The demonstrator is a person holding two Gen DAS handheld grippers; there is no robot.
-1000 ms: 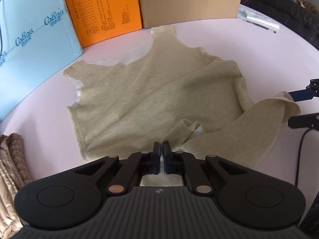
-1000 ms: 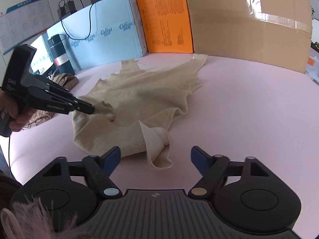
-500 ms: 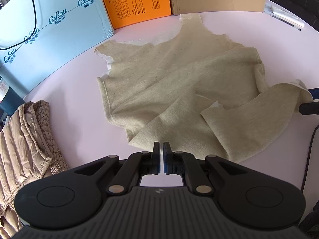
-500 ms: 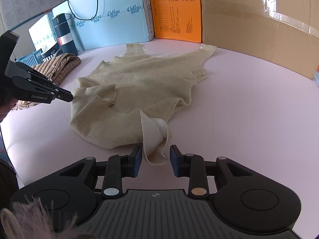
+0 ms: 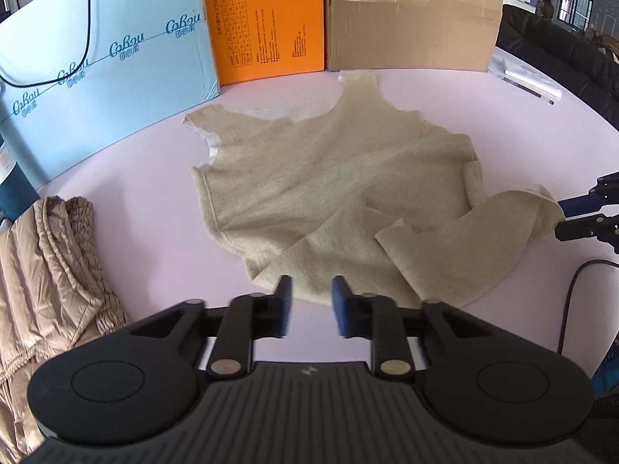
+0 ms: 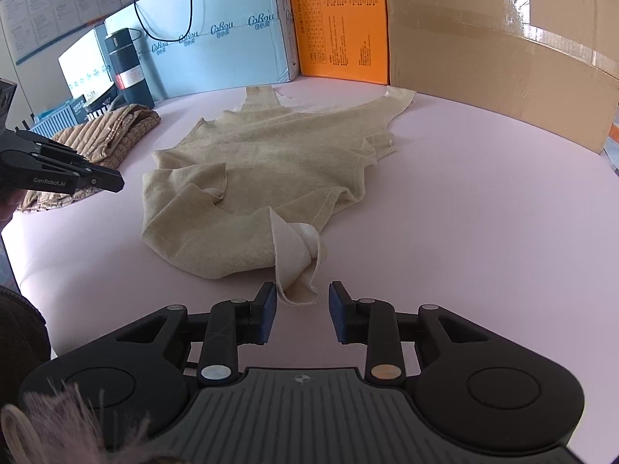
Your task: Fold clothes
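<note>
A beige sleeveless knit top lies crumpled on the pale pink table, straps toward the boxes. My left gripper stands just short of its near hem, jaws opening, and the pads touch no cloth. At the right edge of the left wrist view my right gripper sits by a folded-over flap. In the right wrist view my right gripper has its jaws opening. A twisted corner of the top lies between the fingertips without being pinched. My left gripper shows at the far left, apart from the cloth.
A blue box, an orange box and a cardboard box wall off the table's far side. A folded tan quilted garment lies at the left, with a dark bottle behind it. A black cable hangs at right.
My left gripper has gone from shut to open and drawn back from the hem. My right gripper narrowed around the twisted corner, then widened a little. The top now lies flatter.
</note>
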